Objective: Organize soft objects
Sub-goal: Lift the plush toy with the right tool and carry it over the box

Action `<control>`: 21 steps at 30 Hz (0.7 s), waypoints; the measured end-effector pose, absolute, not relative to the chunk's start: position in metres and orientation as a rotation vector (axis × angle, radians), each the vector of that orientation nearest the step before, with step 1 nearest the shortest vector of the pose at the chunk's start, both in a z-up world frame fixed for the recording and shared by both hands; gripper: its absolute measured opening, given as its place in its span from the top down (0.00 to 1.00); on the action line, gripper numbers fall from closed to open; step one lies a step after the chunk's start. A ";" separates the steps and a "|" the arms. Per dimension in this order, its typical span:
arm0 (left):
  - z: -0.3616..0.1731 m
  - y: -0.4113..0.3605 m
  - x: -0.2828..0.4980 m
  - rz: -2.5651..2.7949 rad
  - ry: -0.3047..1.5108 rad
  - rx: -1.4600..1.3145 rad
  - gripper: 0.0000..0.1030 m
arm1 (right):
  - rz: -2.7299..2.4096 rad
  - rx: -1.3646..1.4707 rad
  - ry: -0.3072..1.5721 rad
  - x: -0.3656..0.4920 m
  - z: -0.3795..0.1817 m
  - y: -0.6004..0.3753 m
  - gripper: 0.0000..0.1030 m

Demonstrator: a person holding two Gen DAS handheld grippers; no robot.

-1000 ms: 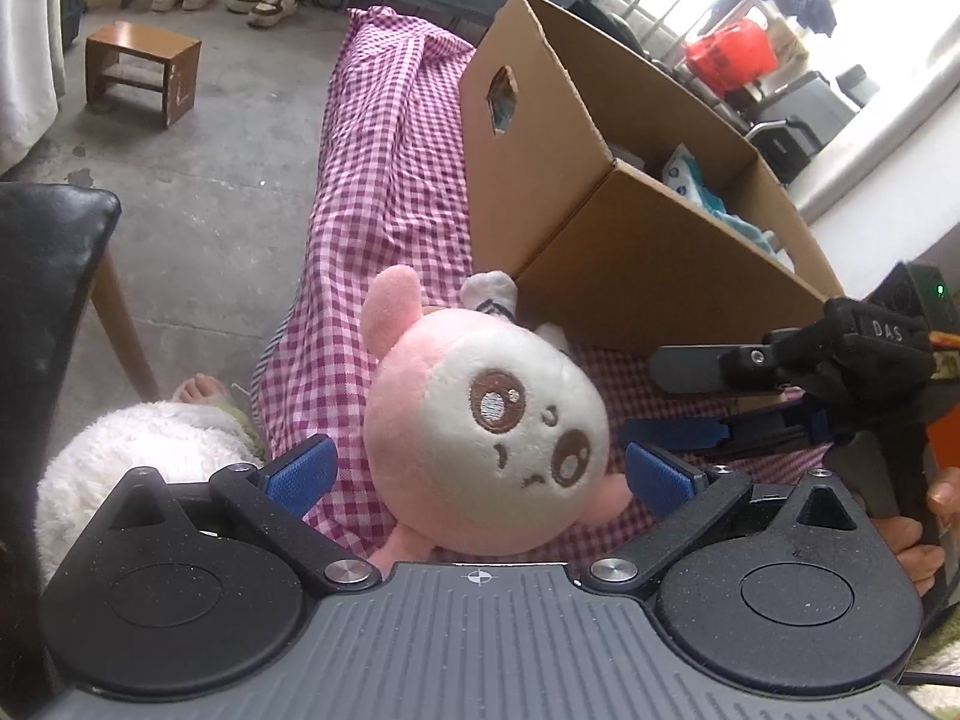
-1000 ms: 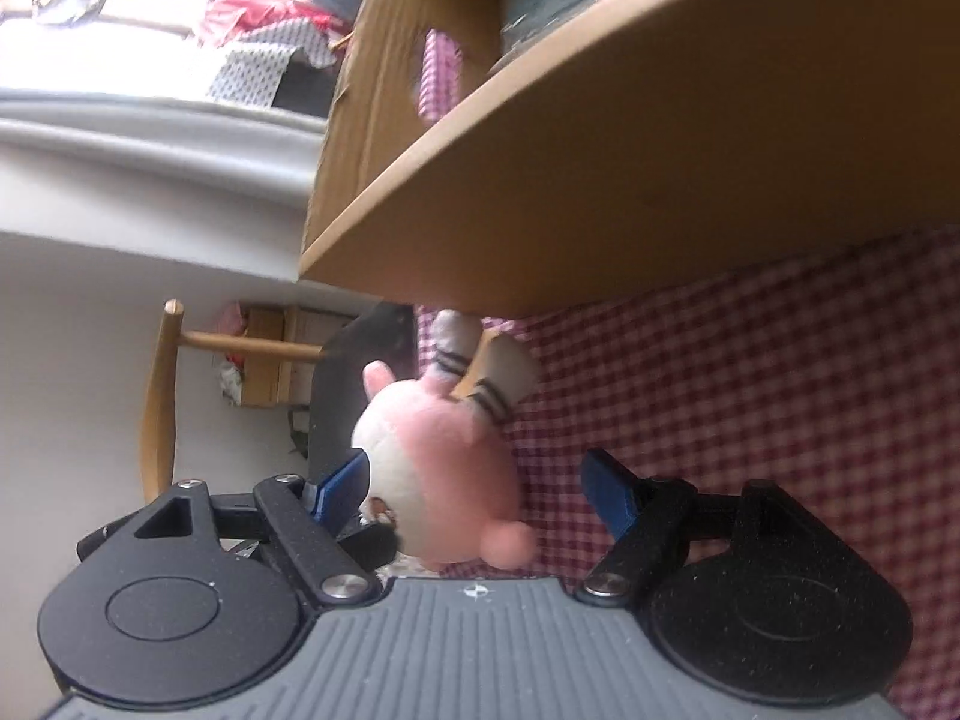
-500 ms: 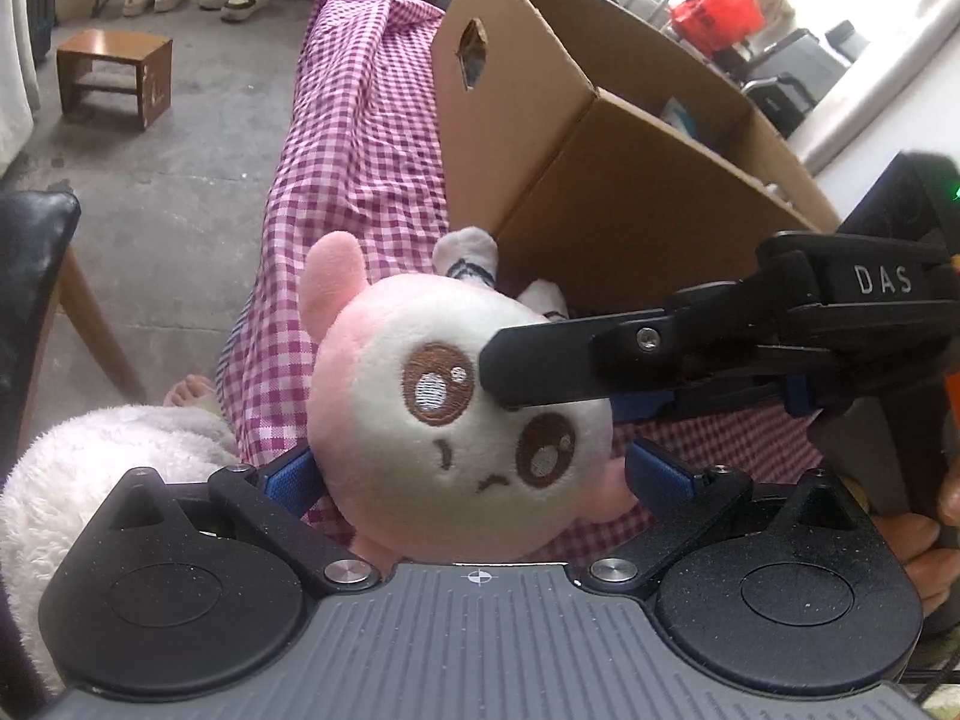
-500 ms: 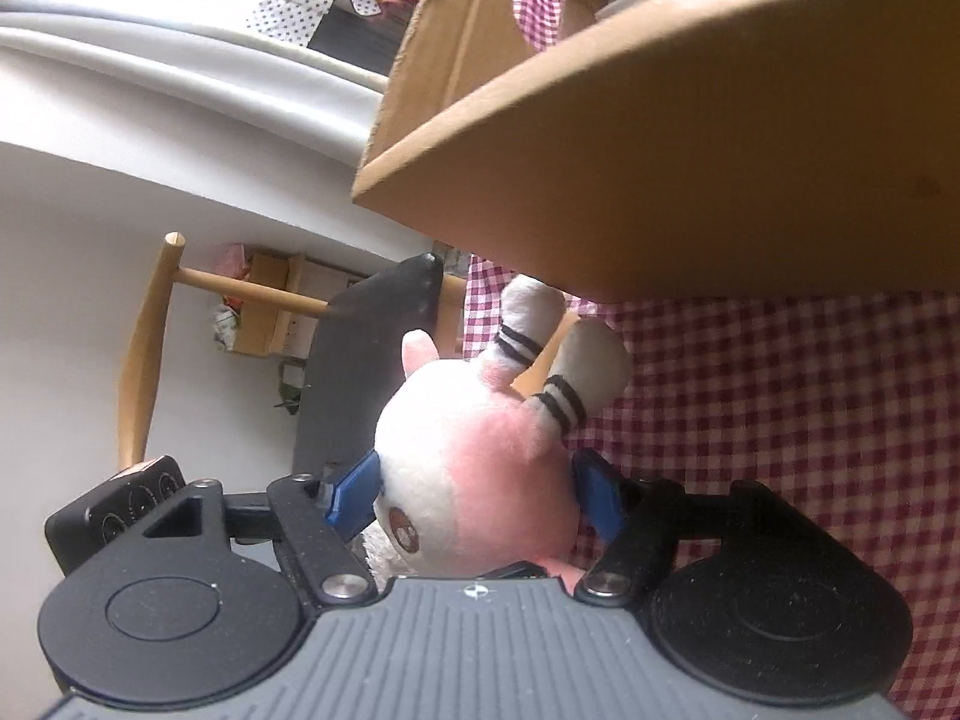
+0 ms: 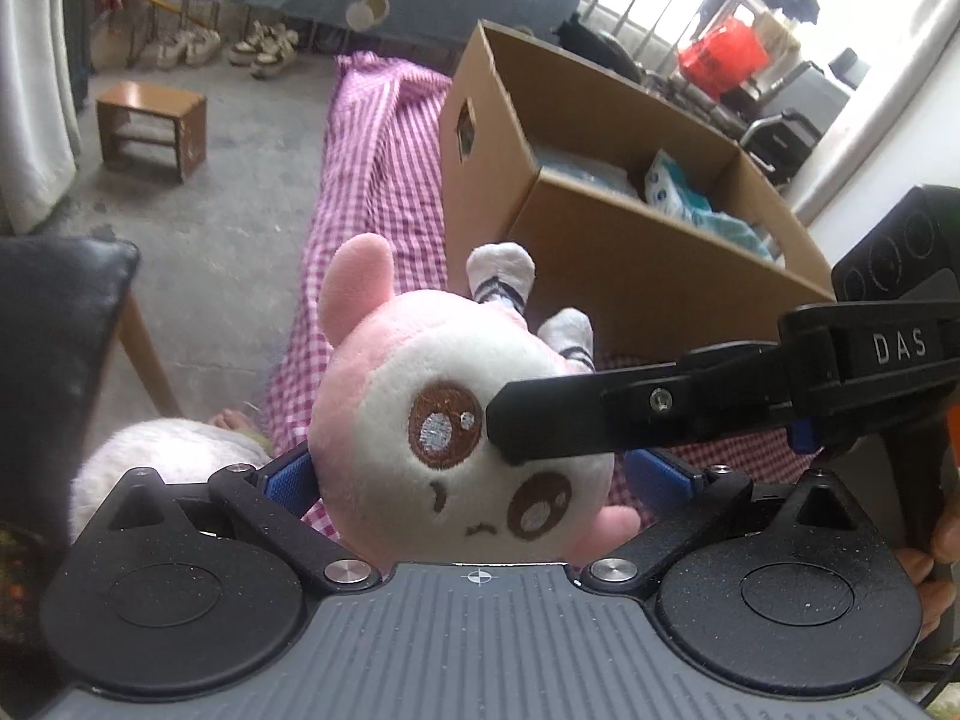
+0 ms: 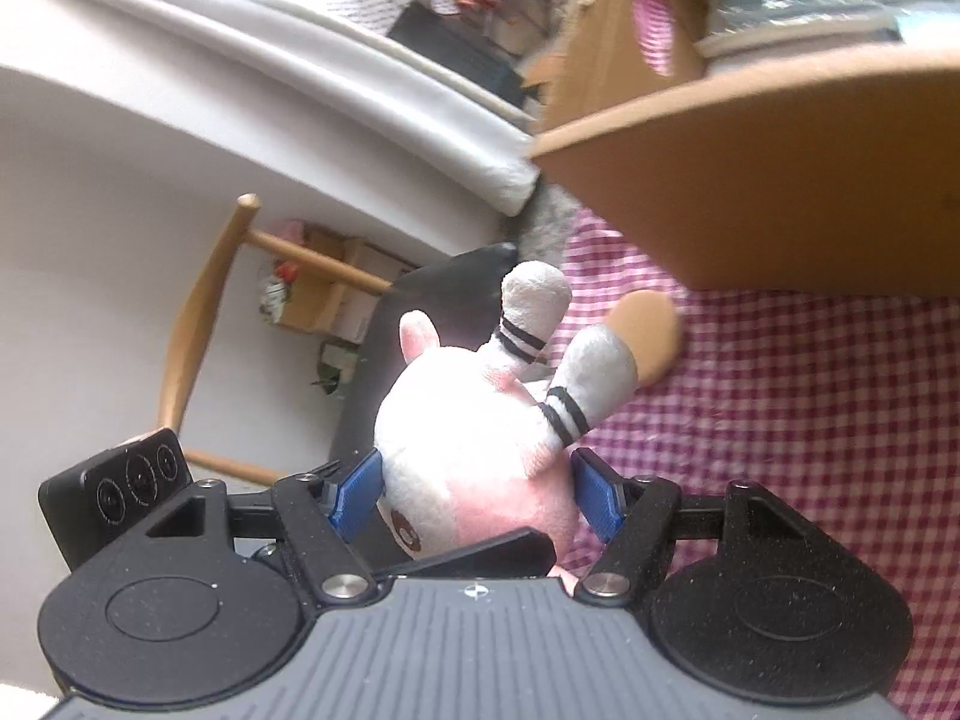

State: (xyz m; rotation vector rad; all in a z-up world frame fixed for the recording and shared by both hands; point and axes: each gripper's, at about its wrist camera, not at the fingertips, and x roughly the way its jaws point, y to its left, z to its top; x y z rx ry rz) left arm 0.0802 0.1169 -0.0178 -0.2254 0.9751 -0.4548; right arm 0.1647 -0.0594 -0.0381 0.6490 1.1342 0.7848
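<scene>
In the left wrist view, a pink-and-white plush toy with a round face and brown embroidered eyes fills the space between the fingers of the left gripper. The left blue pad touches the toy's cheek; the right blue pad stands just clear of it, so these jaws are spread without pinching. A black finger of the right gripper lies across the toy's face from the right. Behind the toy, an open cardboard box sits on a pink checked cloth, with pale blue soft items inside.

In the right wrist view, the right gripper has its 2 blue pads pressed against the toy's body on either side, gripping it after the jaws have just been closing. The toy's 2 white striped legs point away from the camera, toward the box's near wall above the checked cloth.
</scene>
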 end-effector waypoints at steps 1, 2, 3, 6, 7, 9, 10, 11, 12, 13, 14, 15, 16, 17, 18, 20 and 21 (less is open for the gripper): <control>-0.013 0.118 0.076 -0.445 0.964 -0.221 0.01 | 0.797 0.647 1.123 0.163 -0.034 -0.059 0.31; -0.008 0.117 0.074 -0.436 0.955 -0.216 0.01 | 0.810 0.644 1.109 0.160 -0.030 -0.059 0.31; -0.003 0.117 0.071 -0.427 0.943 -0.211 0.01 | 0.822 0.643 1.095 0.157 -0.025 -0.059 0.31; 0.012 0.115 0.063 -0.401 0.905 -0.198 0.01 | 0.853 0.639 1.044 0.153 -0.010 -0.056 0.31; 0.018 0.114 0.061 -0.393 0.891 -0.191 0.01 | 0.864 0.641 1.026 0.151 -0.004 -0.057 0.31; 0.029 0.111 0.059 -0.378 0.860 -0.169 0.01 | 0.879 0.643 0.994 0.149 0.005 -0.062 0.31; 0.036 0.109 0.059 -0.373 0.843 -0.157 0.01 | 0.885 0.640 0.969 0.147 0.012 -0.066 0.31; 0.043 0.107 0.059 -0.371 0.829 -0.145 0.01 | 0.889 0.642 0.947 0.147 0.018 -0.070 0.31; 0.049 0.103 0.062 -0.371 0.820 -0.133 0.01 | 0.892 0.648 0.927 0.147 0.024 -0.076 0.31; 0.056 0.099 0.064 -0.374 0.809 -0.116 0.01 | 0.892 0.655 0.910 0.149 0.030 -0.083 0.31; 0.063 0.092 0.066 -0.378 0.794 -0.094 0.01 | 0.890 0.662 0.889 0.152 0.037 -0.092 0.31; 0.070 0.085 0.070 -0.385 0.780 -0.069 0.01 | 0.886 0.661 0.867 0.155 0.045 -0.100 0.31; 0.077 0.078 0.074 -0.392 0.765 -0.047 0.01 | 0.879 0.658 0.850 0.158 0.050 -0.108 0.31; 0.084 0.070 0.079 -0.403 0.746 -0.026 0.01 | 0.869 0.653 0.830 0.163 0.058 -0.117 0.31; 0.090 0.061 0.084 -0.416 0.730 -0.009 0.01 | 0.855 0.644 0.812 0.169 0.065 -0.128 0.31; 0.100 0.043 0.100 -0.452 0.700 0.022 0.01 | 0.820 0.624 0.802 0.182 0.077 -0.145 0.31; 0.104 0.034 0.110 -0.476 0.692 0.035 0.01 | 0.801 0.613 0.802 0.190 0.081 -0.154 0.31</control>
